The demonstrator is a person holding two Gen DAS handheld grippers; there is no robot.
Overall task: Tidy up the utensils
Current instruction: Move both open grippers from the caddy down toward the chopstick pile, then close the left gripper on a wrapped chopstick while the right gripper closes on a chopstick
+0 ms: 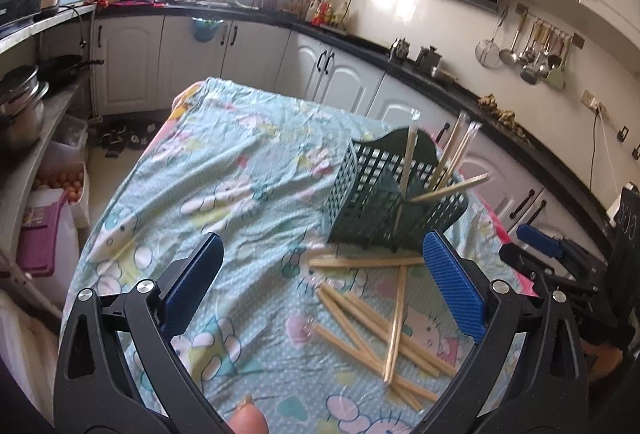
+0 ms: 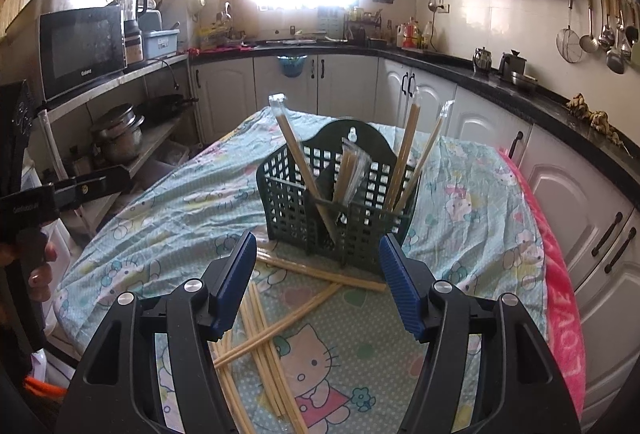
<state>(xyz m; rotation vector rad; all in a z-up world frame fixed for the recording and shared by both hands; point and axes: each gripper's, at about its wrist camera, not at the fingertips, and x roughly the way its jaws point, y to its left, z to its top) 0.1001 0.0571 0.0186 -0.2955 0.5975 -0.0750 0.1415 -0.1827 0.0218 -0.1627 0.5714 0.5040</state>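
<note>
Left gripper point(image 1: 322, 282) wide open, empty. Right gripper point(image 2: 318, 286) wide open, empty, above loose chopsticks point(image 2: 264, 338) on bench point(image 2: 472, 202), near green basket point(image 2: 340, 210) holding wrapped chopsticks point(image 2: 408, 142).

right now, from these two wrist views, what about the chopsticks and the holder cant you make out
- Loose chopsticks, right wrist view: the near ends run under the right gripper, so no sure count.
- Same pile, left wrist view: one end of the crosswise pair is behind the left gripper's blue pad.
- Green holder: its floor and the lower ends of the standing wrapped chopsticks are hidden by its lattice walls.
</note>
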